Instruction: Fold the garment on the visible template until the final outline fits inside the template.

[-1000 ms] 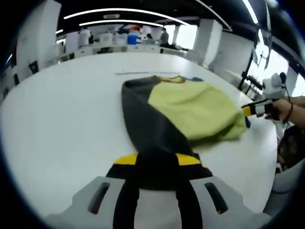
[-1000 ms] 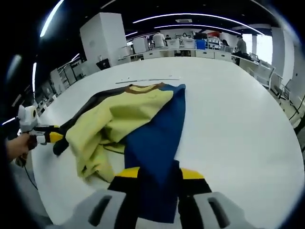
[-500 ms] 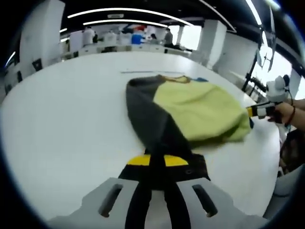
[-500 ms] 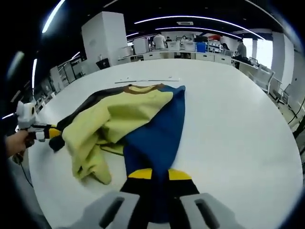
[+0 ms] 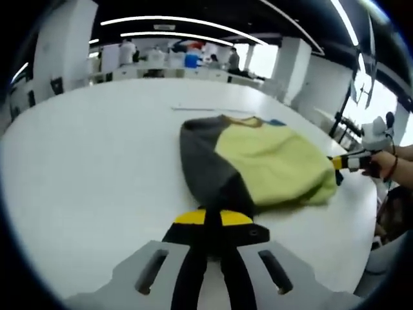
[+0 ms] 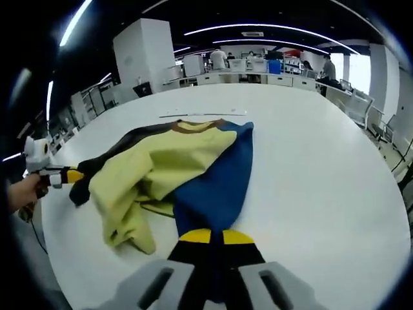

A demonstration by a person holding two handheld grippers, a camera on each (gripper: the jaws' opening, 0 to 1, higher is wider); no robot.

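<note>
Across the wide white tabletop [image 5: 84, 168] the garment [image 5: 258, 165] lies bunched, and we've got a grip on both ends of it! Its yellow-green body [image 6: 155, 171] sits heaped in the middle, rumpled and folded over itself. From the left gripper view, a dark grey panel [image 5: 210, 165] runs down toward the camera, and the left gripper [image 5: 213, 219] has its jaws pinched tight on that grey cloth. Over in the right gripper view, a blue panel [image 6: 219, 184] stretches the same way, and the right gripper [image 6: 216, 237] is clamped down on the blue edge, jaws together. Beyond the collar [image 6: 193, 126], a thin pale line [image 6: 203, 114] lies on the tabletop. Each gripper peeks into the other's view at the garment's far side, held in a hand [image 5: 387, 165].
</note>
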